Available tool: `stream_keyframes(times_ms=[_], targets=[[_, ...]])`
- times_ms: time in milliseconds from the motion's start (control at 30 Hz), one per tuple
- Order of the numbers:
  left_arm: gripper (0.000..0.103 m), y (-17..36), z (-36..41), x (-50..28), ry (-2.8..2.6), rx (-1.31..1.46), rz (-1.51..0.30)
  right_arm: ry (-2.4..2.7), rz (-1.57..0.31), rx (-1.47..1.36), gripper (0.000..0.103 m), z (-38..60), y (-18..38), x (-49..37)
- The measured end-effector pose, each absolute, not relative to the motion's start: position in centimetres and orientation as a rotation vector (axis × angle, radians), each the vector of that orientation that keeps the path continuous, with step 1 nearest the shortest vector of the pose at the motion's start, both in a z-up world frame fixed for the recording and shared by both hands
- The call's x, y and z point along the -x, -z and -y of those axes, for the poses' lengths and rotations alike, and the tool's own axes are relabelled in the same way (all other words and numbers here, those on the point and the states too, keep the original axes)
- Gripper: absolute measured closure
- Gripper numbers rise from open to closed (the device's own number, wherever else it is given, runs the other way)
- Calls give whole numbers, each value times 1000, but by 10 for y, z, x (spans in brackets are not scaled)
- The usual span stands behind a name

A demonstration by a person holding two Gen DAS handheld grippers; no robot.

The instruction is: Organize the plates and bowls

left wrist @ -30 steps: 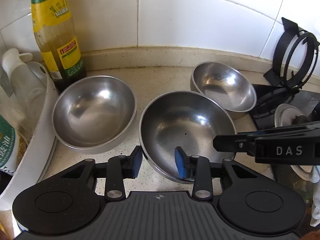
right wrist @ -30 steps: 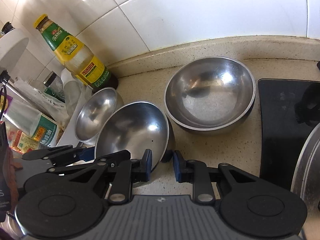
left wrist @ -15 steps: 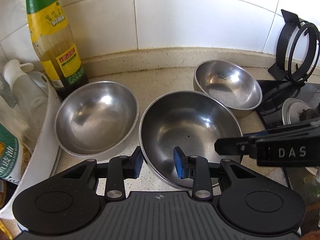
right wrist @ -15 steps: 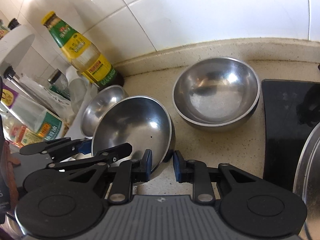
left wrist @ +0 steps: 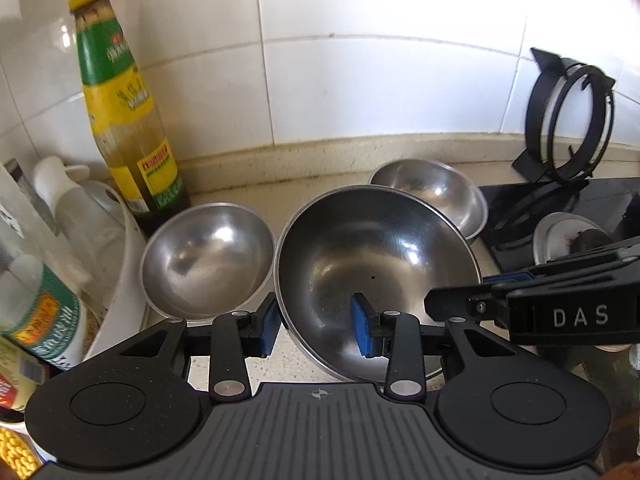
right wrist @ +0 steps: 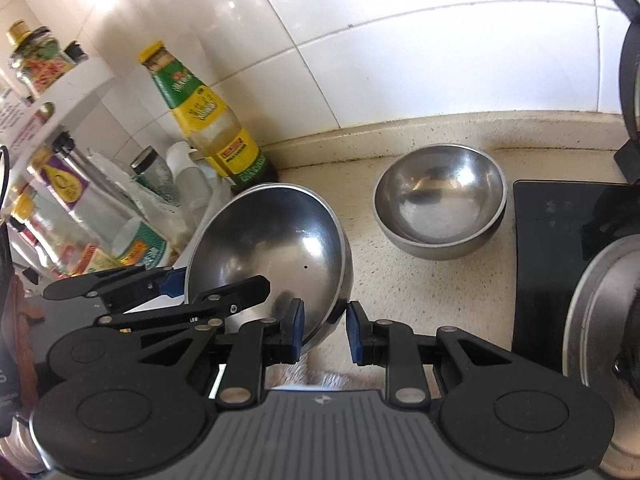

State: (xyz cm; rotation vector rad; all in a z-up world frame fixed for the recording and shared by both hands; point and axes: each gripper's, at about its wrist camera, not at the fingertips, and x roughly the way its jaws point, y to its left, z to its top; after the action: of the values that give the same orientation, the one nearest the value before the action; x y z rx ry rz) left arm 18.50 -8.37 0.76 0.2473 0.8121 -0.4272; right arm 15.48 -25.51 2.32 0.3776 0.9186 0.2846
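Three steel bowls are in view. The large bowl point(left wrist: 372, 264) is lifted off the counter and tilted. My left gripper point(left wrist: 316, 328) is shut on its near-left rim, one pad inside and one outside. My right gripper point(right wrist: 324, 332) is shut on its near-right rim in the same way; the bowl also shows in the right wrist view point(right wrist: 272, 256). A medium bowl point(left wrist: 204, 260) sits on the counter to the left. A small bowl point(left wrist: 436, 192) sits behind on the right, also in the right wrist view point(right wrist: 440, 196).
A green-and-yellow sauce bottle point(left wrist: 124, 120) stands by the tiled wall. A white rack point(left wrist: 120, 280) with bottles is at the left. A black stove top point(right wrist: 560, 264) with a pot lid point(right wrist: 592, 312) lies to the right, and a black ring stand point(left wrist: 568, 120) behind.
Both grippers have raised the large bowl off the counter and tilted it. It now overlaps the small bowl in the left view and hides the medium bowl in the right view.
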Motion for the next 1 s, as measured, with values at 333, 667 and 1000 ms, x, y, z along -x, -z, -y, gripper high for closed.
stream_keyframes(times_ms=[333, 667, 1000], targets=[[55, -29, 77, -141, 481, -257, -756, -251, -899, -365, 76, 250, -45, -99], [53, -29, 72, -98, 549, -280, -761, -232, -936, -380, 76, 246, -42, -56], [51, -22, 64, -63, 585, -297, -793, -243, -1024, -400, 76, 241, -24, -27]])
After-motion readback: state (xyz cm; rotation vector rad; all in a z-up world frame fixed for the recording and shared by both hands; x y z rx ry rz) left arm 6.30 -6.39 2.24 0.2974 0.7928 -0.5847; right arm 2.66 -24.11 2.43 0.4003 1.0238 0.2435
